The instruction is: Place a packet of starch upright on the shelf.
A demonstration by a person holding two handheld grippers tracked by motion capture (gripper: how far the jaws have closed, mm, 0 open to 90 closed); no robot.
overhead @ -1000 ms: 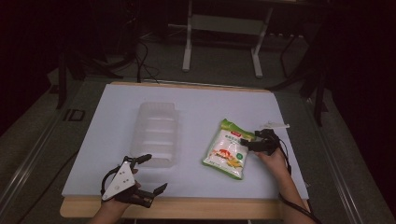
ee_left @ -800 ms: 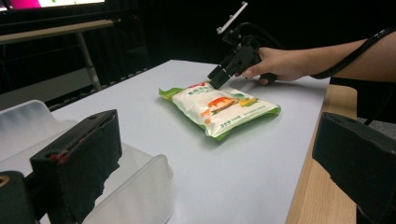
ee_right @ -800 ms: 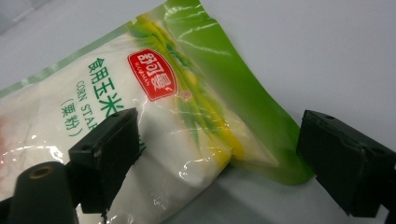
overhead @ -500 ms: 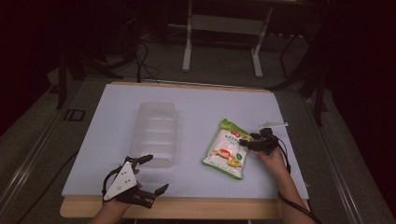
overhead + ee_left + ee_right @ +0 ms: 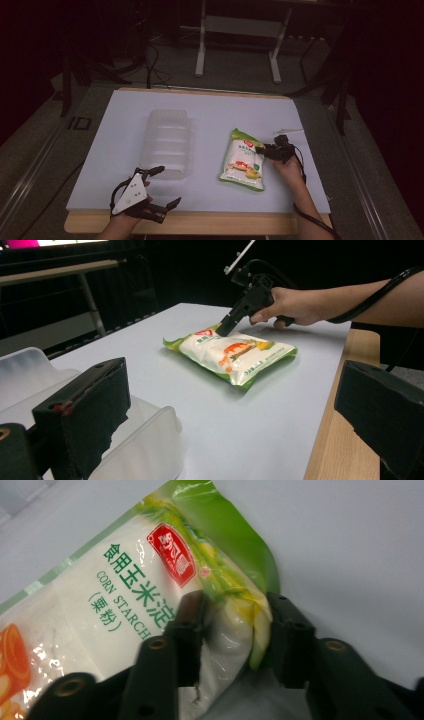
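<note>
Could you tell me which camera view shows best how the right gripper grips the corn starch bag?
The right gripper view: the right gripper has just closed its jaws, pinching a fold at the edge of the corn starch bag. The high view shows the contact small. The left gripper view shows it from the side, farther off.

We see a clear plastic tray point(image 5: 166, 144) lying upside down on the white table point(image 5: 210, 110), left of its centre; beyond the table's far edge a metal stand point(image 5: 240, 30) rises and black cables point(image 5: 150, 65) trail across the floor.
</note>
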